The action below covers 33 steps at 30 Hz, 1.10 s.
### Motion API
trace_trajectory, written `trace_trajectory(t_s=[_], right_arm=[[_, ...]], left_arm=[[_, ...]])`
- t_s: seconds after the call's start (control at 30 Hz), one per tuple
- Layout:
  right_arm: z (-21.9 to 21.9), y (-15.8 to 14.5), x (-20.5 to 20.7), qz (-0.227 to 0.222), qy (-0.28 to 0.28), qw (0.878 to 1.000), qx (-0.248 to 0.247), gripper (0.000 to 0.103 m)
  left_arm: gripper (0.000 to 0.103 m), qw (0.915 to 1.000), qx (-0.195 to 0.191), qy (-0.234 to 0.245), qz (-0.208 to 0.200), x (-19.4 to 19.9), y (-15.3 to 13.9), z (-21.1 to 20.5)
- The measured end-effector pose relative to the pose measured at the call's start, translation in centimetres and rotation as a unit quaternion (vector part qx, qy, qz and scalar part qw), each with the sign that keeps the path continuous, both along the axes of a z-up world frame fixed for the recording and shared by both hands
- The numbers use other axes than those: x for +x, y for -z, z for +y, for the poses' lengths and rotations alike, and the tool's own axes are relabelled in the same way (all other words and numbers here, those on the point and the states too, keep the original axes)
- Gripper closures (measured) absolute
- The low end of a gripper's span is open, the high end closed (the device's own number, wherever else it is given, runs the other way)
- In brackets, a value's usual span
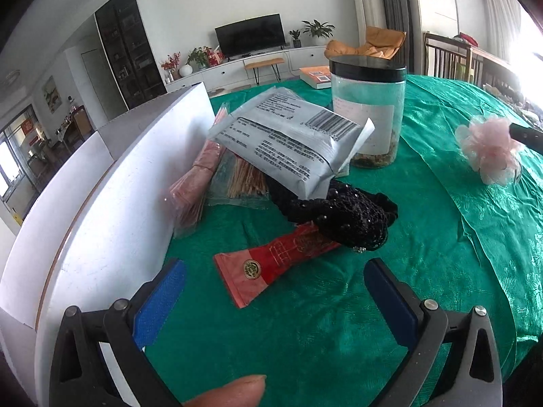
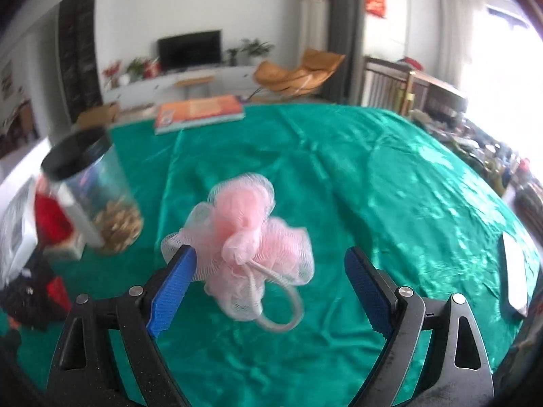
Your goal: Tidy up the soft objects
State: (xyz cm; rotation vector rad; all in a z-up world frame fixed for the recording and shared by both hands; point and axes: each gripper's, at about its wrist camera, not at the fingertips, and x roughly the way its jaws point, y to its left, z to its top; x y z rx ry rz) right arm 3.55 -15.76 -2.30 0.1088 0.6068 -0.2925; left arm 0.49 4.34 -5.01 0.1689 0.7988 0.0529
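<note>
A pink mesh bath pouf with a white cord loop lies on the green tablecloth. My right gripper is open, its blue fingers either side of the pouf, the left pad touching its edge. The pouf also shows in the left wrist view at the right. My left gripper is open and empty above the cloth, just short of a red packet. A black beaded mesh item lies beyond the packet, partly under a grey plastic mailer bag.
A white box wall stands at the left. A clear jar with a black lid stands behind the pile; it also shows in the right wrist view. Packets of sticks lean on the box. An orange book lies at the far edge.
</note>
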Motion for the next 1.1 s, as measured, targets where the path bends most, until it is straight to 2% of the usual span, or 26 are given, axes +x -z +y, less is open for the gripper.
trace_trajectory(t_s=[0.1,0.2,0.33,0.5,0.6,0.8,1.1], right_arm=[[-2.0,0.9,-2.7,-0.019,0.016,1.000,0.017,0.012],[-3.1,1.2,-3.3,-0.010,0.023,0.997,0.079,0.012],[-1.6,1.7,-2.1,0.026,0.004,0.998,0.065,0.012],[0.4,3.5,-0.7,0.077,-0.057,0.993,0.065,0.012],[1.2,4.4,-0.3,0.102,-0.071,0.991,0.055,0.012],[0.1,5.3,-0.2,0.122,-0.052,0.988,0.079,0.012],[1.6,5.6,0.3,0.143,-0.051,0.988,0.038,0.011]], left_arm=[[0.000,0.9997,-0.009,0.006,0.022,0.5,1.1,-0.4],[0.000,0.9988,-0.004,0.019,0.044,1.1,2.2,-1.2],[0.000,0.9982,-0.003,0.032,0.050,1.5,3.0,-1.6],[0.000,0.9985,-0.009,0.027,0.048,2.5,3.0,-1.5],[0.000,0.9984,-0.019,0.017,0.050,3.5,3.1,-1.3],[0.000,0.9986,-0.023,0.013,0.047,4.9,3.1,-1.1],[0.000,0.9980,-0.041,0.004,0.048,5.3,3.4,-0.4]])
